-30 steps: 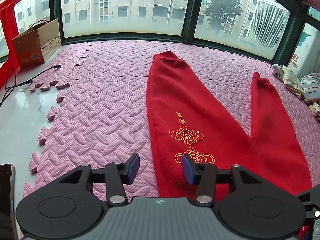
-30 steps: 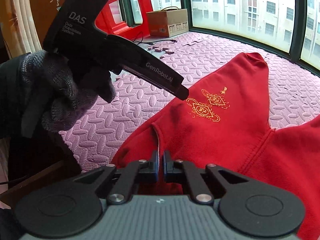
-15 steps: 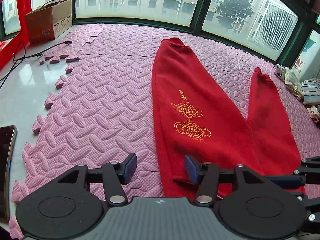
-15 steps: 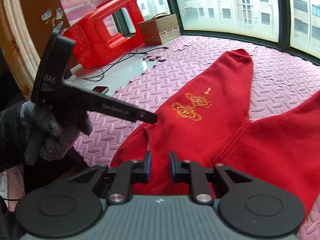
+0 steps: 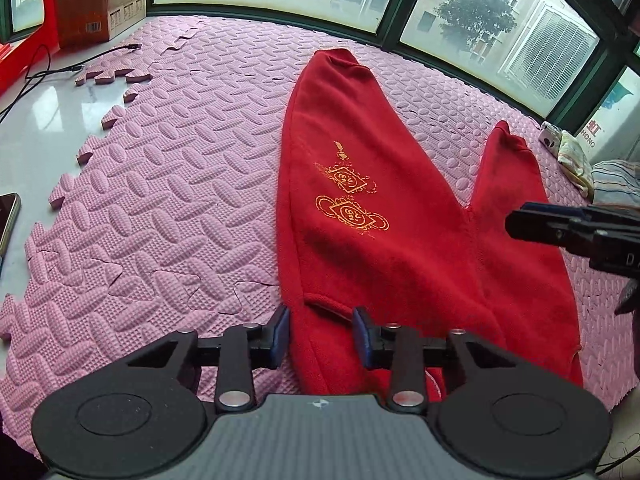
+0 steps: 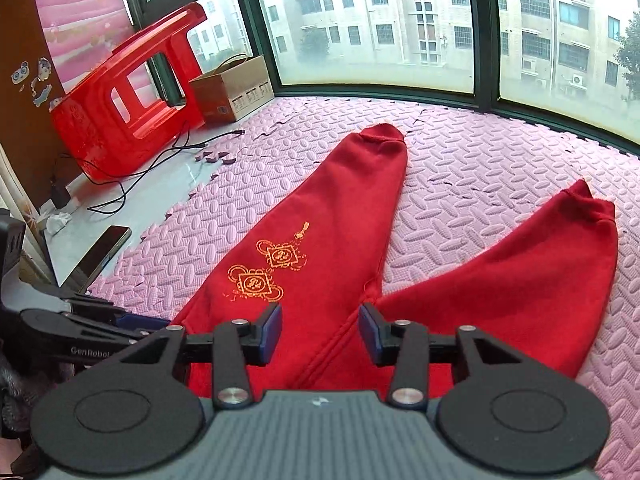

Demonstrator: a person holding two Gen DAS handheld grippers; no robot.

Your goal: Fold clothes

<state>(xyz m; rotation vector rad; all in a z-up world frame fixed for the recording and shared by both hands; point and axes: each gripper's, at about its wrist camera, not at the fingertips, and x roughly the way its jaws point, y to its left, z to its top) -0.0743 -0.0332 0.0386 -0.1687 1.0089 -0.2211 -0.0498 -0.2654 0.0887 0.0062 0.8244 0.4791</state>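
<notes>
right gripper (image 6: 319, 333): I just let go of the trousers (image 5: 384, 216)
left gripper (image 5: 319, 333): released
trousers: flat, legs spread, unfolded

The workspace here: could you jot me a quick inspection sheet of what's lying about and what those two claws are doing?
Surface: pink foam mat, some tiles loose at the edge.
Job's things: red trousers spread flat, legs apart, gold embroidery on one leg.
Clutter: phone, cardboard box, red plastic stool on its side, folded cloths.
Claws: left claw open over the waist edge; right claw open over the crotch seam.
Cables: black cable on bare floor.
Surroundings: windows, apartment blocks outside.
</notes>
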